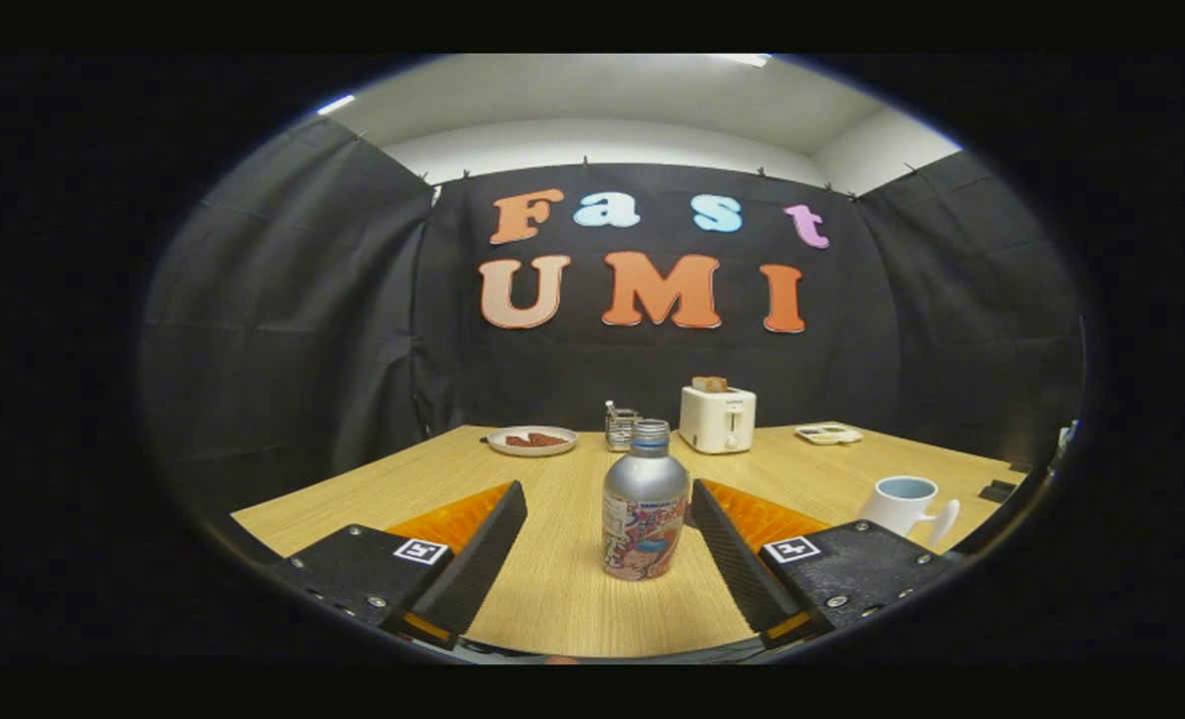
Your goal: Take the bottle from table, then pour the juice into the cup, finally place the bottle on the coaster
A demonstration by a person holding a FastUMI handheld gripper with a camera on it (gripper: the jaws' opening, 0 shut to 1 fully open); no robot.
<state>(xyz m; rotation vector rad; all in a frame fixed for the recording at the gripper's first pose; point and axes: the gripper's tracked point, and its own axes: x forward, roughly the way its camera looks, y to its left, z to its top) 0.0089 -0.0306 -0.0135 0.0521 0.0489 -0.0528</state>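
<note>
A silver bottle [645,509] with a colourful label and a screw cap stands upright on the wooden table [552,589]. It sits between my two fingers, nearer the right one, with a visible gap on the left side. My gripper [607,504] is open and neither finger presses on the bottle. A white cup [901,504] with a pale blue inside and a handle stands to the right, just beyond the right finger.
Far across the table stand a white toaster [718,418] with toast in it, a small condiment holder [620,427], a plate [532,440] with reddish food to the left and a small tray [829,433] to the right. A dark object [997,490] lies at the right edge.
</note>
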